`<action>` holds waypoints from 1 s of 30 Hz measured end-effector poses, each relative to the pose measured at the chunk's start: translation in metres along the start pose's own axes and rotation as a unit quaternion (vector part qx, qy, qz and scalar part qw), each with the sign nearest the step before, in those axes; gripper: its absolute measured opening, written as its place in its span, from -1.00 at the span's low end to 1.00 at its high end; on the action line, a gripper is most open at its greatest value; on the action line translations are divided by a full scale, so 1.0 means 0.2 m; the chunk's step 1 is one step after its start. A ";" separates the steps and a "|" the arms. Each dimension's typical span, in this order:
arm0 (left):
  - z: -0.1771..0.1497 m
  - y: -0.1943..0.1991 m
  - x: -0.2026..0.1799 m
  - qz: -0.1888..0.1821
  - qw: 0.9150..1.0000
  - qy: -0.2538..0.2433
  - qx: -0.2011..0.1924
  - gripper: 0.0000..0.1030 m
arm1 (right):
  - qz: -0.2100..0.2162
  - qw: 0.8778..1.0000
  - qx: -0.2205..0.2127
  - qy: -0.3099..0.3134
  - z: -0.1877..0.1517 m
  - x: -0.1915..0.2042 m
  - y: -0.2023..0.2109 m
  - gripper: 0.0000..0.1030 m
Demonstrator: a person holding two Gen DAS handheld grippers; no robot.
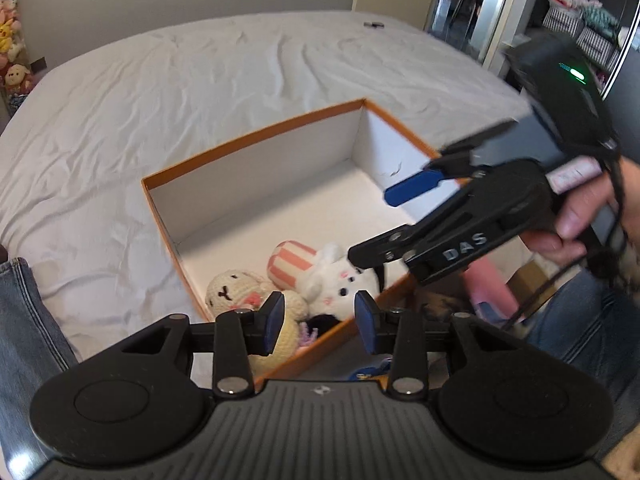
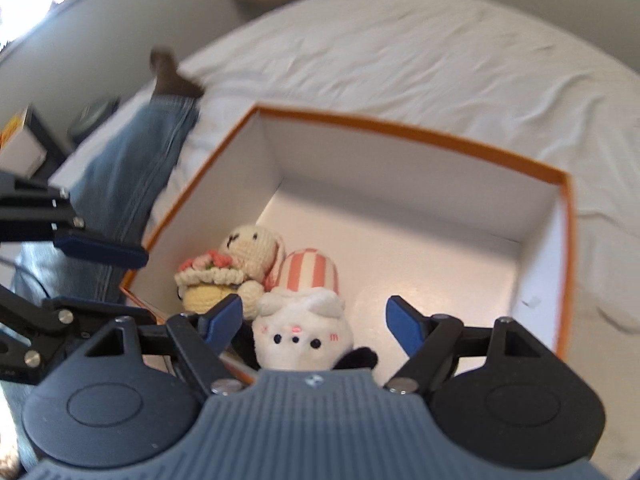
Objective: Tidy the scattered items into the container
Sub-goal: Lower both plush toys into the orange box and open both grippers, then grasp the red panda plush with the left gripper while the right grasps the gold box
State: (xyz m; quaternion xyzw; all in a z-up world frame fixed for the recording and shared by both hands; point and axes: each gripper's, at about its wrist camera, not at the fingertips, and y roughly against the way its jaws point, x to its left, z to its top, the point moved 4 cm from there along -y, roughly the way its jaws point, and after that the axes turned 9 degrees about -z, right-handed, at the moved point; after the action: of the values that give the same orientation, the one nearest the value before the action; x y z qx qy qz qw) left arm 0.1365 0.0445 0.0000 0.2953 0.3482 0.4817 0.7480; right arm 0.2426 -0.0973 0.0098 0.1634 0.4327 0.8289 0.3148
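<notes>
While both tools hung over the box (image 1: 256, 140), nothing sat between either pair of pads. Left hand-held gripper (image 1: 320, 322), bottom centre of the left wrist view, stood partly apart, blue pads clear of the toys below. Right hand-held gripper (image 2: 316, 320), bottom centre of the right wrist view, stood wide, empty; in the left wrist view it came in from the right edge, blurred, gripped by a hand (image 1: 580, 216).

Box: orange outside, white inside, lidless, resting on a bed (image 1: 200, 72) with a wrinkled white sheet. Toys were bunched in the box's near corner, rest of the floor bare. Crocheted cream bunny (image 2: 252, 248) held a crocheted flower basket (image 2: 208, 276), lower left of centre in the right wrist view. White plush (image 2: 302, 336) with dot eyes and pink cheeks lay just beside it, touching a pink-and-white striped plush (image 2: 310, 272) behind. Small black fuzzy bit (image 2: 360, 356) stuck out at the white plush's lower right; could not tell what it was.

Jeans leg (image 2: 120, 184) lay on the bed left of the box. Plush toys (image 1: 10, 32) stood at the far left edge of the left wrist view; striped baskets (image 1: 568, 20) upper right.
</notes>
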 end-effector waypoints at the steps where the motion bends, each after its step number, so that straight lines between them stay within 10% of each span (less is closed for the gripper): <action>1: -0.01 0.02 -0.01 -0.006 1.000 0.003 -0.001 -0.10 | -0.005 1.000 -0.014 -0.013 -0.02 0.00 0.05 0.57; 9: -0.16 0.05 -0.08 -0.037 0.997 0.067 0.010 0.15 | -0.077 0.986 -0.072 -0.133 -0.35 -0.17 0.38 0.52; 21: -0.39 -0.07 -0.11 -0.027 0.976 0.200 0.077 0.27 | -0.219 0.951 0.027 -0.218 -0.84 -0.43 0.42 0.49; 30: -0.43 -0.17 -0.10 -0.018 0.967 0.234 0.103 0.26 | -0.214 0.942 0.082 -0.247 -0.94 -0.55 0.37 0.49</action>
State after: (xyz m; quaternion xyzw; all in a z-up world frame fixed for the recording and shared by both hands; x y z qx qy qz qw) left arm 0.0777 0.0224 -0.0719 0.2437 0.5669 0.4852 0.6196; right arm 0.1938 -0.3176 -0.0365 0.2915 0.4326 0.6376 0.5669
